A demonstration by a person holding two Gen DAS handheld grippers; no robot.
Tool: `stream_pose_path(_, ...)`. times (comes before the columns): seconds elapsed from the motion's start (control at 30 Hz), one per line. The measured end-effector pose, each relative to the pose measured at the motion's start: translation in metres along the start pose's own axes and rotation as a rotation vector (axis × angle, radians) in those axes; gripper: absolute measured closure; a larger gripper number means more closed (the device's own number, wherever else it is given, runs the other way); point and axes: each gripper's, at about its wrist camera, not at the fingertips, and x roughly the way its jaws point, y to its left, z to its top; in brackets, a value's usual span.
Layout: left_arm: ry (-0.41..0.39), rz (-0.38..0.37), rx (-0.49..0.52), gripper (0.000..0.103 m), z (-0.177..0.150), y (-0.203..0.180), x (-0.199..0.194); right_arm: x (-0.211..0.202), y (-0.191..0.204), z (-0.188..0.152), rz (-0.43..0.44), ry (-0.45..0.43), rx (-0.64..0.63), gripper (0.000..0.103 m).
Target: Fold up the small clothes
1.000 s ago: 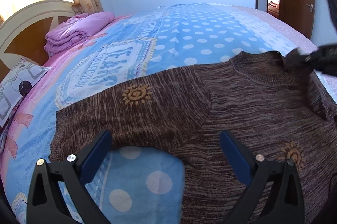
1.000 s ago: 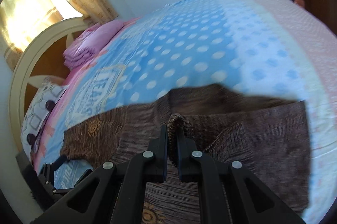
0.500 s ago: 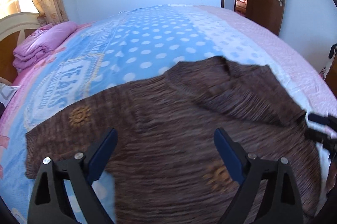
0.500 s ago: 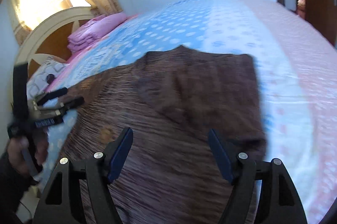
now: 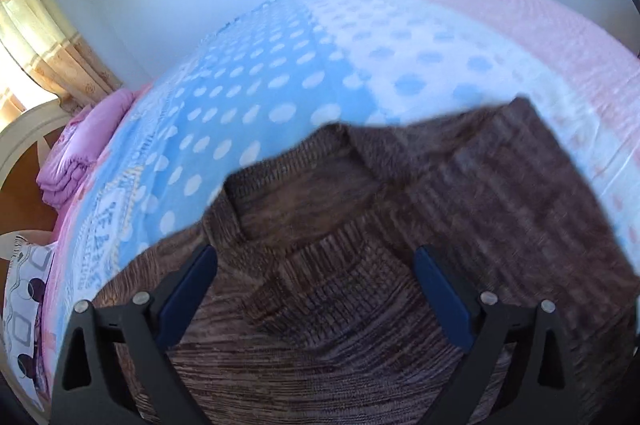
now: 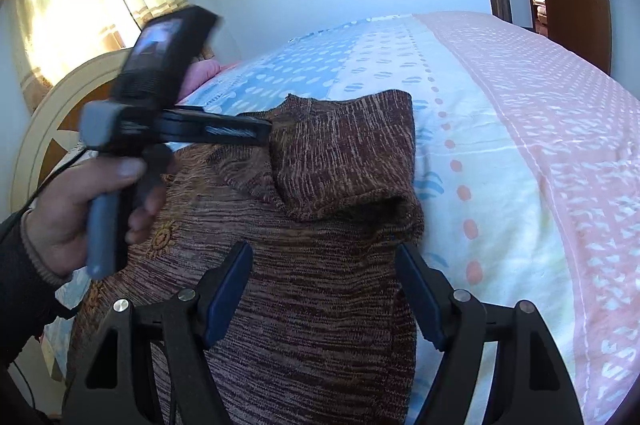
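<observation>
Right wrist view: brown sweater (image 6: 320, 265) lay flat on bed (image 6: 520, 145), ahead of and beneath right tool (image 6: 324, 289), jaws just opened, nothing gripped; left tool (image 6: 264, 131) released at collar, likely seeking the next fold

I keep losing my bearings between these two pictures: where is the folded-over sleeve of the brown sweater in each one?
Left wrist view: the folded sleeve lies right of centre, beyond the neckline.
Right wrist view: the sleeve lies at the centre, just above the open right tongs.
Shared landmark: the sweater's neckline.
</observation>
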Motion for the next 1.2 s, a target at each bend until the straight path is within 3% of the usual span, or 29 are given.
stream_pose_path(0.17, -0.036, 0.029, 0.037, 0.0, -0.046, 0.028, -0.021, -0.006, 0.002, 0.0, -0.012, -0.026, -0.03, 0.028)
stream_pose_path(0.23, -0.019, 0.037, 0.025, 0.0, -0.065, 0.047, -0.026, -0.005, 0.001, 0.0, -0.008, -0.033, -0.017, 0.022)
stream_pose_path(0.37, 0.026, 0.042, -0.019, 0.0, -0.092, 0.074, -0.028, 0.003, -0.001, -0.001, 0.001, -0.008, 0.02, 0.022)
stream_pose_path(0.5, -0.005, -0.076, -0.162, 0.0, -0.092, 0.09, -0.043, 0.003, -0.003, -0.002, -0.004, -0.009, 0.04, 0.022)
stream_pose_path(0.57, -0.014, -0.206, -0.262, 0.0, -0.085, 0.096, -0.049, 0.003, -0.007, -0.003, -0.001, -0.004, 0.063, 0.022)
stream_pose_path(0.63, 0.012, -0.321, -0.299, 0.0, -0.075, 0.09, -0.043, 0.005, -0.01, -0.004, -0.002, 0.007, 0.084, 0.022)
stream_pose_path(0.77, 0.092, -0.422, -0.346, 0.016, -0.059, 0.08, -0.009, 0.008, -0.011, -0.006, -0.004, 0.022, 0.089, 0.022)
stream_pose_path(0.83, 0.177, -0.461, -0.389, 0.042, -0.056, 0.077, 0.017, 0.009, -0.01, -0.006, -0.004, 0.024, 0.078, 0.022)
stream_pose_path(0.87, 0.18, -0.453, -0.412, 0.055, -0.055, 0.078, 0.021, 0.009, -0.009, -0.007, -0.006, 0.025, 0.075, 0.022)
stream_pose_path(0.9, 0.15, -0.434, -0.421, 0.086, -0.054, 0.079, 0.019, 0.009, -0.009, -0.007, -0.006, 0.026, 0.072, 0.022)
stream_pose_path(0.93, 0.124, -0.429, -0.416, 0.093, -0.051, 0.079, 0.015, 0.01, -0.008, -0.007, -0.006, 0.028, 0.072, 0.022)
stream_pose_path(1.03, -0.012, -0.432, -0.43, 0.093, -0.047, 0.09, -0.008, 0.011, -0.01, -0.007, -0.003, 0.034, 0.078, 0.022)
stream_pose_path(1.1, -0.104, -0.382, -0.402, 0.092, -0.046, 0.091, -0.025, 0.013, -0.01, -0.007, -0.004, 0.035, 0.079, 0.022)
stream_pose_path(1.13, -0.125, -0.357, -0.392, 0.092, -0.045, 0.091, -0.028, 0.013, -0.01, -0.007, -0.005, 0.035, 0.078, 0.022)
stream_pose_path(1.2, -0.111, -0.379, -0.398, 0.091, -0.045, 0.09, -0.021, 0.013, -0.01, -0.007, -0.007, 0.034, 0.076, 0.021)
